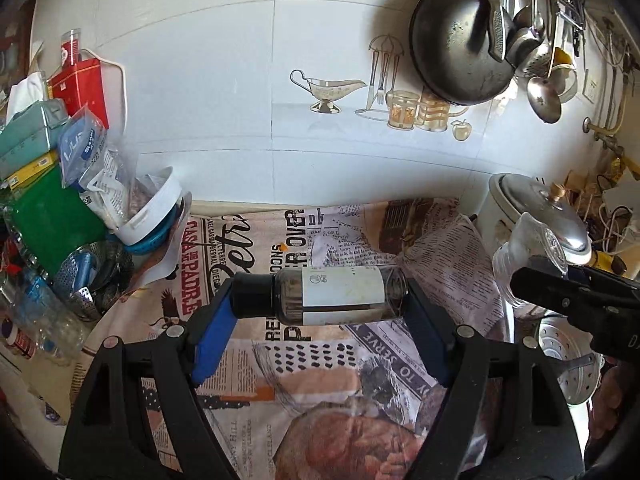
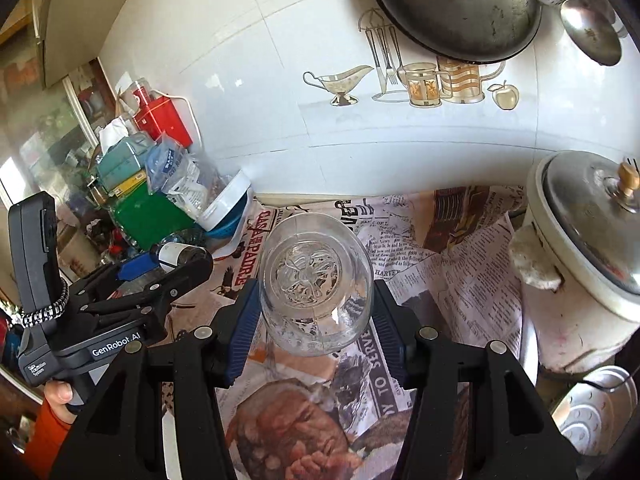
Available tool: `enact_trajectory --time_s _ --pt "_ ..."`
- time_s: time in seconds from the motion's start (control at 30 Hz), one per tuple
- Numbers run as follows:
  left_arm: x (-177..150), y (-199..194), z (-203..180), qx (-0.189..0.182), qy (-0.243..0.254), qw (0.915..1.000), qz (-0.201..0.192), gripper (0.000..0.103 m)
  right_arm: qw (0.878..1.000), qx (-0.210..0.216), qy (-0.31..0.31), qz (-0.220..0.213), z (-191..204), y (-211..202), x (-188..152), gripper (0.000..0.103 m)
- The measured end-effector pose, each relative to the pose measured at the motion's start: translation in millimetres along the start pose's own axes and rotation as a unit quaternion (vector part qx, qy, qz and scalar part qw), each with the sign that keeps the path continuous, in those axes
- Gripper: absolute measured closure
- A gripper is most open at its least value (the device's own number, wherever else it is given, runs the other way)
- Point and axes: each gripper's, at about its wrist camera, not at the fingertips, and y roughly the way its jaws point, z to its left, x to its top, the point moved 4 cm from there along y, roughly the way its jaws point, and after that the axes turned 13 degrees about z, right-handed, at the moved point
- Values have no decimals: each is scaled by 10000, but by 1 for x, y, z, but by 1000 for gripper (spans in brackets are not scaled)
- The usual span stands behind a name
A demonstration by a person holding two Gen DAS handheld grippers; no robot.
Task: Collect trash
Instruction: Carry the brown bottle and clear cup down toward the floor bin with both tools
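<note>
A small dark bottle (image 1: 336, 295) with a black cap and a white label lies crosswise between the blue pads of my left gripper (image 1: 320, 300), which is shut on it end to end, above the newspaper-print cloth (image 1: 320, 360). My right gripper (image 2: 316, 300) is shut on a clear plastic bottle (image 2: 316, 284), whose base faces the camera. In the left wrist view the clear bottle (image 1: 528, 256) and the right gripper (image 1: 560, 292) show at the right edge. The right wrist view has the left gripper (image 2: 168, 264) with the dark bottle (image 2: 180, 254) at the left.
A white pot with a metal lid (image 2: 580, 248) stands at the right. Boxes, bags and a white bowl (image 1: 152, 216) are heaped at the left. A black pan (image 1: 460, 44) and ladles hang on the tiled wall. A person's hand (image 2: 60, 394) holds the left handle.
</note>
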Motion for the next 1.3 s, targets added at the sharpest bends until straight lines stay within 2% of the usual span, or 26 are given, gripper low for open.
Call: enact_trajectory --time_s 0.13,0.3,0.47,0.7,0.93,1.3 --pt "-42 -22 7 -104 149 9998 32 24 9996 -177 217 -96 22 -10 -34 51" --pt "-97 -51 19 -359 403 9985 114 24 9962 -590 605 -211 52 -20 -89 51" --pt "-145 -83 24 -481 655 9963 281 24 9933 -658 950 -79 80 -24 -135 51" --pt "-194 -115 15 -693 864 9928 460 24 9885 -961 1151 190 104 -39 -183 51" --pt "-248 -117 7 -794 742 9912 758 24 9857 -1058 1230 449 111 -46 -231 51" --pt "-349 -77 -13 -839 336 9864 1376 24 9824 -982 1363 818 94 -29 -321 51"
